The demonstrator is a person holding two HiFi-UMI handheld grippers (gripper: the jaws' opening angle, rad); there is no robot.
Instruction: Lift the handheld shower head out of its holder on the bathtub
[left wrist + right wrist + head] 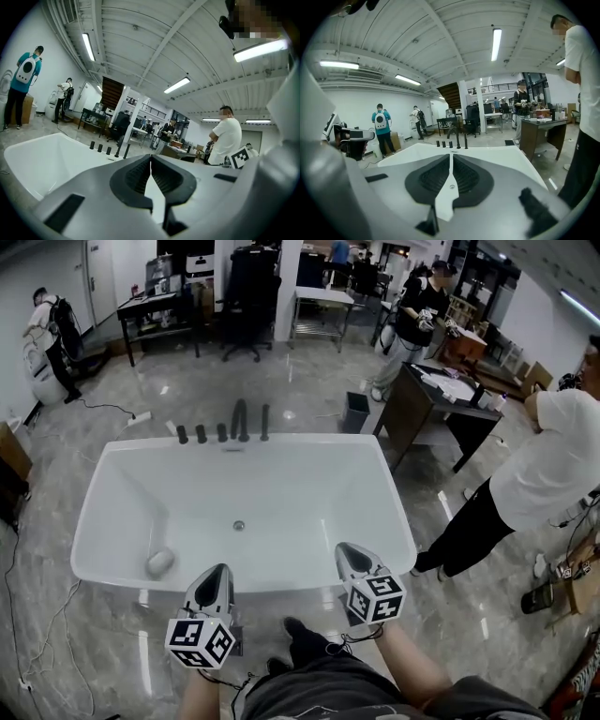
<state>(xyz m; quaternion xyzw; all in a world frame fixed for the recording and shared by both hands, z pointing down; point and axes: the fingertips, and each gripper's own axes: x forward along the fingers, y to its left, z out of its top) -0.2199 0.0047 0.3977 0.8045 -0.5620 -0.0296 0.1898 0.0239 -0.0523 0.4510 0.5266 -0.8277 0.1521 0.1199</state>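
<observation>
- Room: an open workshop with a glossy grey stone-look floor (309,381); desks and black chairs line the top of the head view; a dark desk (433,401) stands at upper right, and a person in a white shirt (553,465) at the right edge
- Bathtub (112,486): white and rectangular, filling the middle of the head view; its long axis runs left to right; its basin is dry
- Left gripper (218,571) (150,161): low in the frame, just before the tub's near rim; jaws pressed together with nothing between them
- Right gripper (347,550) (451,161): over the near rim at lower right; jaws likewise together and empty
- Handheld shower head (264,422) (126,150) (465,140): a slim black rod in its holder on the far rim, top centre of the tub; its long axis is upright, pointing up; it ends a row of black fittings at the right, just beside the curved spout (240,418); well apart from both grippers
- Drain (238,525): small, in the middle of the tub floor
</observation>
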